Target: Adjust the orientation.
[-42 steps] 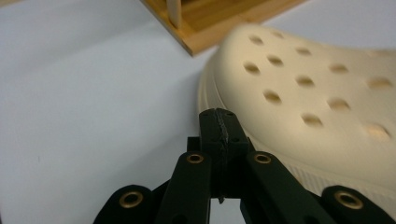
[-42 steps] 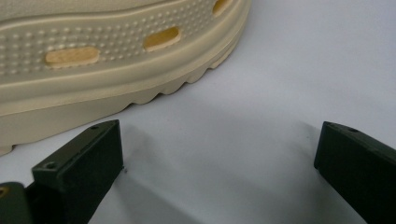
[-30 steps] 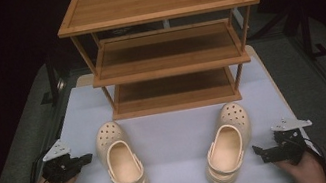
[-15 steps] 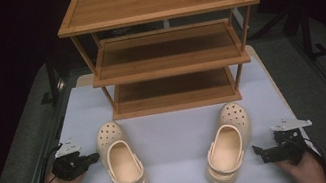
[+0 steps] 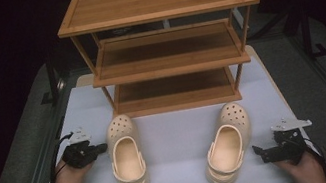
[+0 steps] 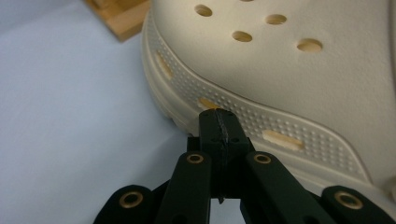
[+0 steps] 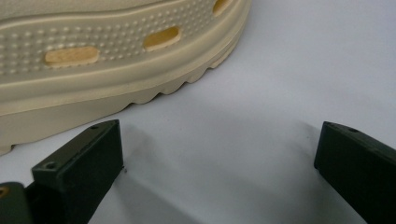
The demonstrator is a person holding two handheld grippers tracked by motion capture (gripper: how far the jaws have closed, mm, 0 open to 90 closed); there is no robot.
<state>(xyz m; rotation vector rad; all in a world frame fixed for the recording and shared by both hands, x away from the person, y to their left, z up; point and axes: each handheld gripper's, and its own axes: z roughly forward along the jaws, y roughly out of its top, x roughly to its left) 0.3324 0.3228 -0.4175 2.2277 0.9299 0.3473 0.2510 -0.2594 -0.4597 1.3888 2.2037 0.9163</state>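
Two cream clogs lie on the white table [image 5: 174, 135] in front of a three-tier wooden shoe rack [image 5: 164, 40]. The left clog [image 5: 126, 156] points toward the rack; my left gripper [image 5: 101, 147] is shut with nothing between its jaws, its tip right at the clog's left side. In the left gripper view the closed tip [image 6: 218, 122] sits against the dotted side band of the clog [image 6: 299, 84]. The right clog [image 5: 227, 143] lies tilted slightly; my right gripper [image 5: 259, 151] stands open just to its right. In the right gripper view the clog's sole [image 7: 116, 51] lies ahead of the wide-apart fingers [image 7: 88, 158].
The rack's lower shelf [image 5: 173, 89] stands just behind the clogs' toes. Bare white tabletop lies between the two clogs. Dark floor and metal rails [image 5: 37, 169] flank the table. A corner of the rack's foot [image 6: 119, 18] is seen in the left gripper view.
My left gripper has moved rightward toward the left clog, ending at its side. The right gripper and both clogs have stayed where they were.
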